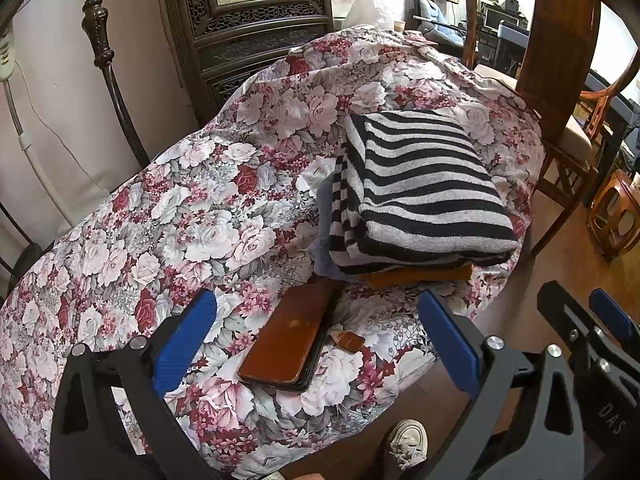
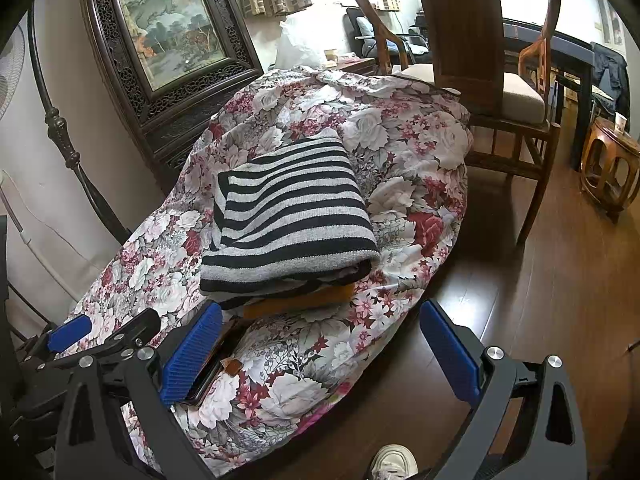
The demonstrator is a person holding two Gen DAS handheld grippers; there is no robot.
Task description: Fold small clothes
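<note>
A folded black-and-grey striped garment (image 1: 420, 192) lies on top of a small pile on the floral-covered surface (image 1: 180, 220); it also shows in the right wrist view (image 2: 292, 216). Under it an orange-brown folded item (image 1: 416, 276) (image 2: 300, 300) and a bluish cloth (image 1: 324, 240) stick out. My left gripper (image 1: 316, 344) is open and empty, held back from the pile above the near edge. My right gripper (image 2: 320, 352) is open and empty, also short of the pile; it shows in the left wrist view at the right (image 1: 592, 320).
A phone in a brown case (image 1: 288, 340) lies on the floral cover between my left fingers, partly hidden in the right view (image 2: 208, 376). A wooden chair (image 2: 480, 80) stands to the right, a carved dark screen (image 1: 248, 20) behind. Wooden floor (image 2: 540, 280) and a white shoe (image 2: 394, 460) lie below.
</note>
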